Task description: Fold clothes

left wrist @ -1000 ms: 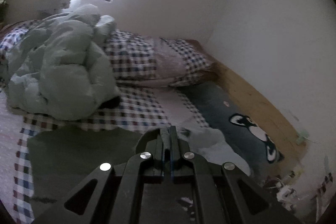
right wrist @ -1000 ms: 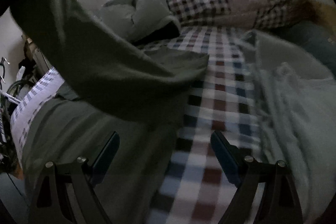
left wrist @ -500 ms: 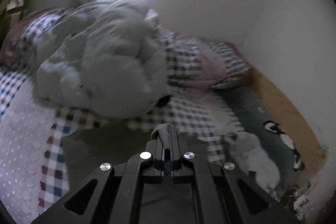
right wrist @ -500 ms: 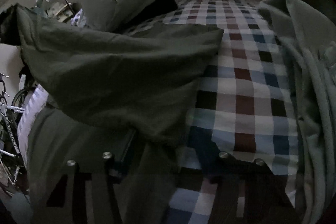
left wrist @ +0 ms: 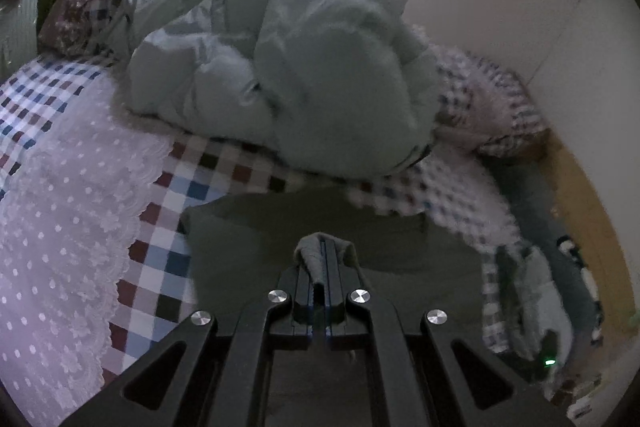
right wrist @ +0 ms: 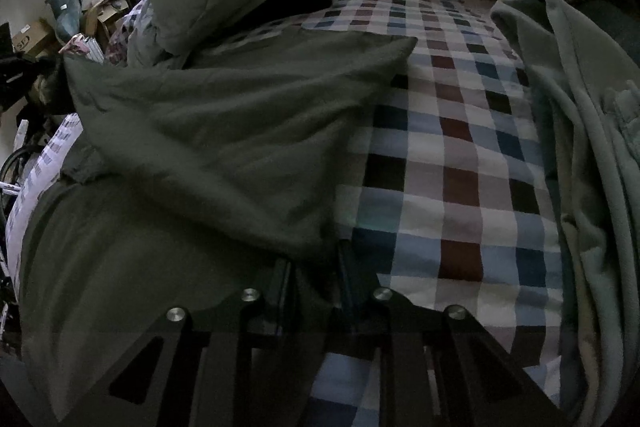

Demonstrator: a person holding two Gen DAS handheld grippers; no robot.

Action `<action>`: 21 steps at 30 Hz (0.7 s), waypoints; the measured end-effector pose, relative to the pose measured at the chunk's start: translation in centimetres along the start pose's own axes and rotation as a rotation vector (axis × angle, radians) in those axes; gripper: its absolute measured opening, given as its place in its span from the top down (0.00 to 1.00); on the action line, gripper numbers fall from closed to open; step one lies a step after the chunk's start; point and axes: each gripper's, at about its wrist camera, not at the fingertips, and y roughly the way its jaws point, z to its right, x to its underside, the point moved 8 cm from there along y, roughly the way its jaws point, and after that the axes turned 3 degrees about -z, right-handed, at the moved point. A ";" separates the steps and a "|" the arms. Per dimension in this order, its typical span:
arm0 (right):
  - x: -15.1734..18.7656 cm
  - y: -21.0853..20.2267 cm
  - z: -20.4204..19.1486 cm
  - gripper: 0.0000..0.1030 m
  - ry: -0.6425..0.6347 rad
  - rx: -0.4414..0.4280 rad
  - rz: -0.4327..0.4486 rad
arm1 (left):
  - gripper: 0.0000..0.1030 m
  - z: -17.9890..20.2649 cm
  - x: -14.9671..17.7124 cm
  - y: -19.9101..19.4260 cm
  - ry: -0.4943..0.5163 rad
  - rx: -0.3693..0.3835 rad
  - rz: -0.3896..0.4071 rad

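I see no container here, only the bed with its checked sheet (right wrist: 460, 163). My dark olive garment (right wrist: 224, 131) lies spread on it, one flap doubled back over itself. My left gripper (left wrist: 325, 259) is clamped on a bunched corner. My right gripper (right wrist: 314, 267) is closing, the garment's edge between its jaws. A pale green puffy jacket (left wrist: 280, 67) lies heaped beyond.

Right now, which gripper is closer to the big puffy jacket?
Left. The left gripper sits just short of the puffy jacket; the right gripper is farther back, across the dark green garment.
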 end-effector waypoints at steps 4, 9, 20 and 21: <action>0.2 -0.2 0.2 0.80 -0.004 0.004 0.019 | 0.69 -2.8 2.4 4.7 -0.034 -0.121 -0.118; 0.2 -0.1 0.0 0.79 -0.017 0.018 0.032 | 0.25 -3.9 4.0 3.5 -0.120 -0.046 -0.043; 0.1 -0.1 0.0 0.77 -0.018 0.015 0.032 | 0.21 -1.6 6.4 2.5 -0.062 -0.068 -0.012; 0.0 -0.1 0.0 0.77 -0.019 0.015 0.034 | 0.21 -1.9 6.5 2.9 -0.073 -0.080 -0.010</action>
